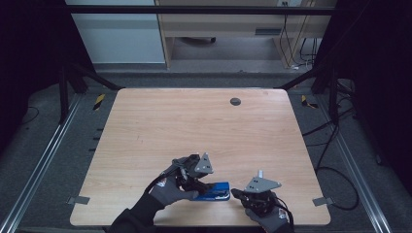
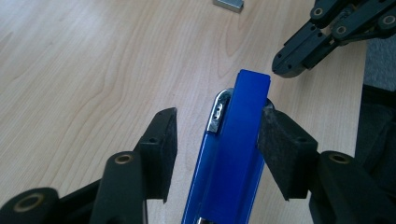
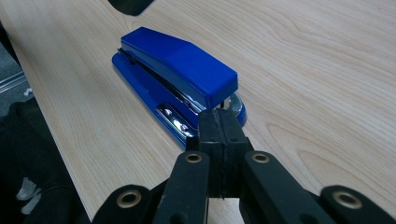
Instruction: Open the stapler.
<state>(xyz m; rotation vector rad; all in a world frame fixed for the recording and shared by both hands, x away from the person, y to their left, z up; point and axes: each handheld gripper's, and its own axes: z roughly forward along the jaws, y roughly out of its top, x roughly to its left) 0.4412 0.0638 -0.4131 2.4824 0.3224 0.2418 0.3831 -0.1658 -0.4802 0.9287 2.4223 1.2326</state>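
Observation:
A blue stapler [image 1: 216, 191] lies flat near the table's front edge, its chrome nose toward the right. In the left gripper view the stapler [image 2: 233, 154] runs lengthwise between the jaws of my left gripper [image 2: 219, 114], which stands open: the right pad [image 2: 280, 149] is against the stapler's side and the left pad [image 2: 163, 144] is a finger's width off. My right gripper [image 3: 218, 116] is shut with nothing in it, its tips just in front of the stapler's nose [image 3: 233, 102]. I cannot tell whether they touch. From above, the left gripper [image 1: 204, 185] and the right gripper [image 1: 236, 193] flank the stapler.
The wooden table [image 1: 194, 126] has a dark round hole [image 1: 235, 101] at the far middle. Small metal brackets [image 1: 77, 199] [image 1: 320, 200] sit at its front corners. The front edge lies close behind the stapler. Cables [image 1: 335, 170] lie on the floor to the right.

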